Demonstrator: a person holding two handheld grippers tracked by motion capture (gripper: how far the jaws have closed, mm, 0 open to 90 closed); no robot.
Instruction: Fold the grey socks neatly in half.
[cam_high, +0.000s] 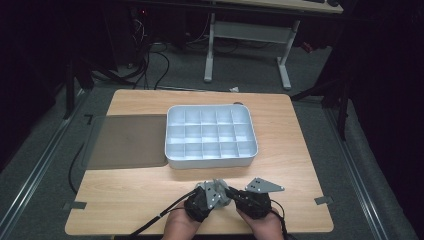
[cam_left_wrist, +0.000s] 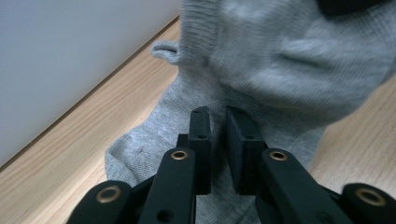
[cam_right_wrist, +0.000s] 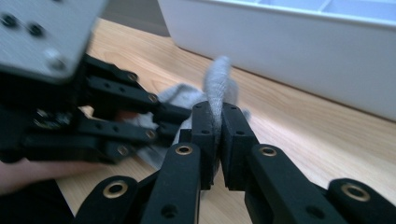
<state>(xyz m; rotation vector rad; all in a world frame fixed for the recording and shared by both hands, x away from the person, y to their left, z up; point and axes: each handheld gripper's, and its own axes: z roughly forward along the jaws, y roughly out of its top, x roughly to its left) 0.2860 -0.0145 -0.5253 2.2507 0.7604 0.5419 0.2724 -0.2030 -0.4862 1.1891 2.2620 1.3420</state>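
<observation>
The bench (cam_high: 300, 165) carried a white divided tray (cam_high: 210, 134) at its middle, all compartments that I could see bare. A dark flat mat (cam_high: 127, 141) lay touching the tray's left wall. No other item stood between the tray and my hands; the strip of bench on the near side of the tray was free.

Both my hands were close together on the near side of the tray, just short of its front wall. The work piece was a grey sock (cam_left_wrist: 261, 60), lying partly on the bench in that same strip, near the tray's front wall. In the right gripper view a fold of it stood up from my right claw (cam_right_wrist: 218, 122) toward the tray.

My right claw was pressed together on that fold, pinching the sock. My left claw (cam_left_wrist: 218, 122), just beside the right and to its left as seen from the tray, had its jaws drawn near with a narrow gap; sock fabric lay around and beyond the tips, but I could not tell whether the pads gripped it.

Judgement: the sock lay ahead of both claws, toward the tray; the tray's front wall would have to be cleared.
</observation>
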